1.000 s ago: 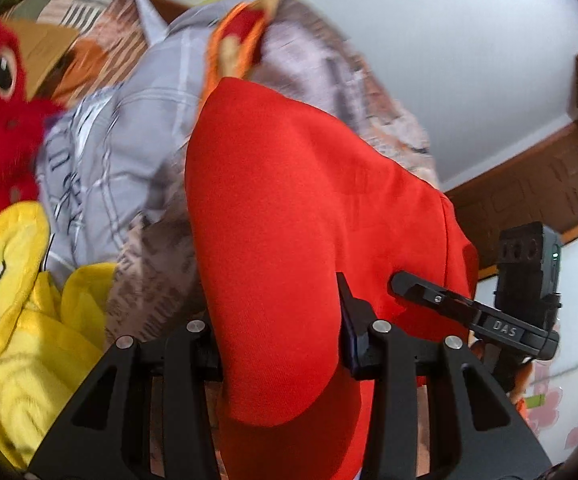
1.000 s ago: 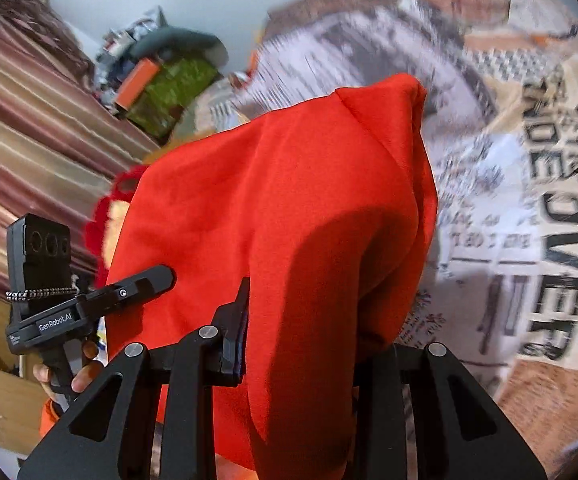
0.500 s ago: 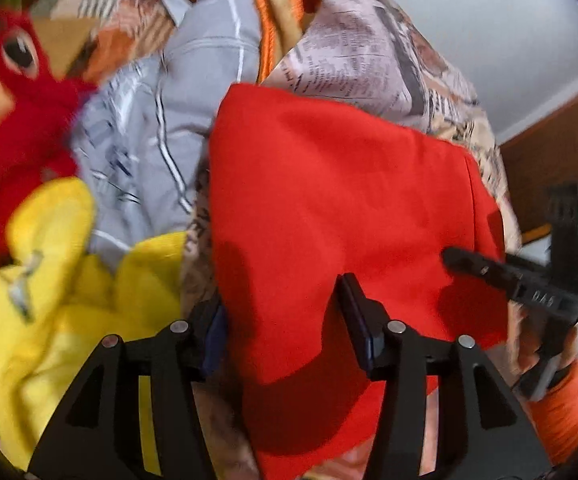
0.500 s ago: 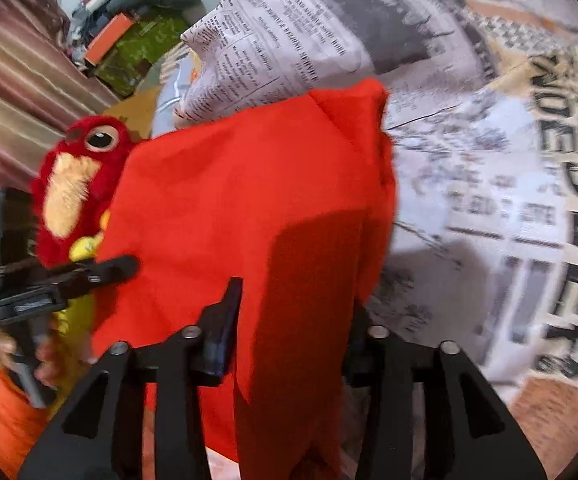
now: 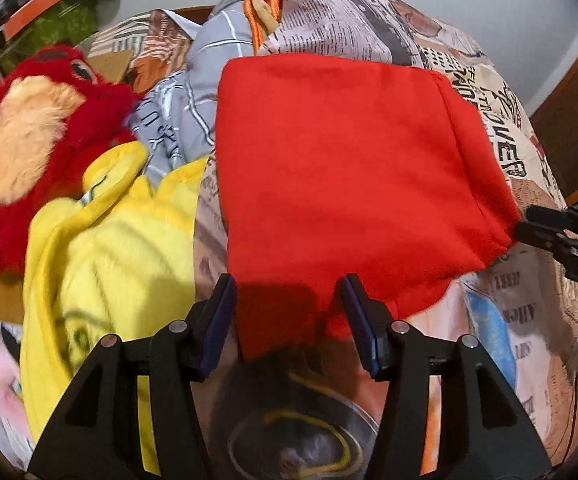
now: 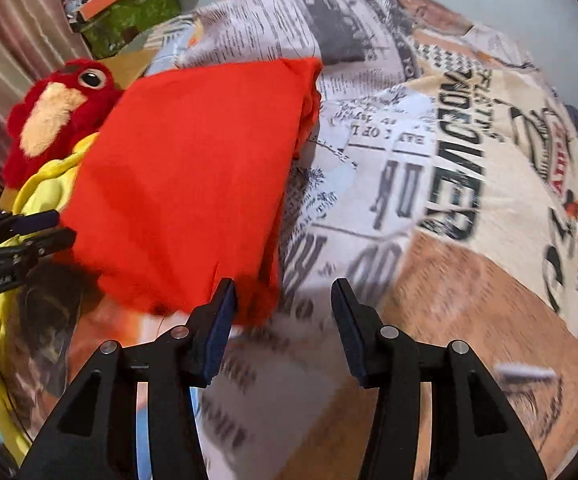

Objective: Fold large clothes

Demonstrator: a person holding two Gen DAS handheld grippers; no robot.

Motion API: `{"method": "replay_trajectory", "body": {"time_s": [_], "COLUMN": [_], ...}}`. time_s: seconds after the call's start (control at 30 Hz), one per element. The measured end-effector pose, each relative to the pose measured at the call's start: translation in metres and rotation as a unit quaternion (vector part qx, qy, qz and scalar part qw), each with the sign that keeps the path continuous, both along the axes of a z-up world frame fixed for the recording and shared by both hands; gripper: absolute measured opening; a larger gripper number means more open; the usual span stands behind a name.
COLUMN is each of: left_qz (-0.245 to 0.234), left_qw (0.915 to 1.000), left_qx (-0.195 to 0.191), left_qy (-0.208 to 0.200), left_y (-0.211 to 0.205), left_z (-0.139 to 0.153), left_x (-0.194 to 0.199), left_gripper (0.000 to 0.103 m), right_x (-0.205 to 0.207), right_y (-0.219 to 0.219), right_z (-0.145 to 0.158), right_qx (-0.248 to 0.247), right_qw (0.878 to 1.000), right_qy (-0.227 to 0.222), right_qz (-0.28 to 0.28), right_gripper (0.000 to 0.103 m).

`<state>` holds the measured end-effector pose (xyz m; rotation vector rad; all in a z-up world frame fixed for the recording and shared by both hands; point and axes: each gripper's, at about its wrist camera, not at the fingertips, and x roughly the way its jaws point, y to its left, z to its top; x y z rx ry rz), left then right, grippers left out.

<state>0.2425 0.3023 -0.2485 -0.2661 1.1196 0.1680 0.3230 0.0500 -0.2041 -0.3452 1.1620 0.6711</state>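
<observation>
A folded red garment (image 5: pixel 341 168) lies flat on the newspaper-print bedspread (image 5: pixel 509 152). In the left wrist view my left gripper (image 5: pixel 289 312) is open, its jaws standing to either side of the garment's near edge without pinching it. In the right wrist view the red garment (image 6: pixel 193 184) lies left of centre. My right gripper (image 6: pixel 283 312) is open and empty, with the garment's near right corner just inside its left finger (image 6: pixel 219 320). Each gripper also shows in the other's view: the right one (image 5: pixel 561 236) and the left one (image 6: pixel 17 236).
A red plush bird (image 5: pixel 29 140) and a yellow plush toy (image 5: pixel 109 248) lie left of the garment. A grey checked cloth (image 5: pixel 193 96) is bunched behind them. A green patterned bundle (image 6: pixel 129 16) sits at the back. The printed bedspread (image 6: pixel 449 184) spreads to the right.
Both grippers held the red garment up, then lowered it onto the bed. Both have now opened and let go, and the garment lies flat.
</observation>
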Motion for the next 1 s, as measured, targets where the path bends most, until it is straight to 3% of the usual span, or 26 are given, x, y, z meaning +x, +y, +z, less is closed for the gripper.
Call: {"method": "replay_trajectory", "body": {"time_s": [0.2,0.33,0.4,0.47,0.67,0.87,0.97,1.0], "left_qz": [0.002,-0.009,-0.016,-0.016,-0.006,-0.001,0.009,0.011], "left_qw": [0.9961,0.9840,0.9728,0.9559,0.9126,0.8760,0.8666,0.8656], "left_qx": [0.041,0.072,0.098,0.127,0.161,0.198,0.215,0.216], "left_qy": [-0.078,-0.163,-0.209,-0.264,-0.376,-0.440,-0.450,-0.452], "left_y": [-0.030,-0.059,-0.077,-0.097,-0.138,-0.179,-0.191,-0.193], "left_z": [0.076,0.148,0.183,0.220,0.281,0.297,0.294,0.292], "left_x": [-0.035,-0.068,-0.088,-0.117,-0.188,-0.245,-0.263,-0.266], "left_gripper": [0.054,0.054,0.054,0.054,0.054,0.054,0.055,0.057], "right_x": [-0.035,-0.065,-0.086,-0.106,-0.181,-0.228,-0.244,-0.247], "right_y": [-0.014,-0.024,-0.033,-0.041,-0.067,-0.079,-0.080,-0.082], "right_z": [0.066,0.125,0.161,0.188,0.247,0.259,0.257,0.255], "right_qx": [0.063,0.118,0.152,0.185,0.266,0.298,0.290,0.288], "right_qw": [0.997,0.987,0.977,0.965,0.919,0.896,0.889,0.888], "right_qy": [-0.051,-0.113,-0.152,-0.187,-0.290,-0.327,-0.353,-0.358], "right_qz": [-0.005,-0.005,0.000,0.004,0.019,0.023,0.010,0.004], "right_gripper": [0.045,0.045,0.045,0.045,0.045,0.045,0.047,0.055]}}
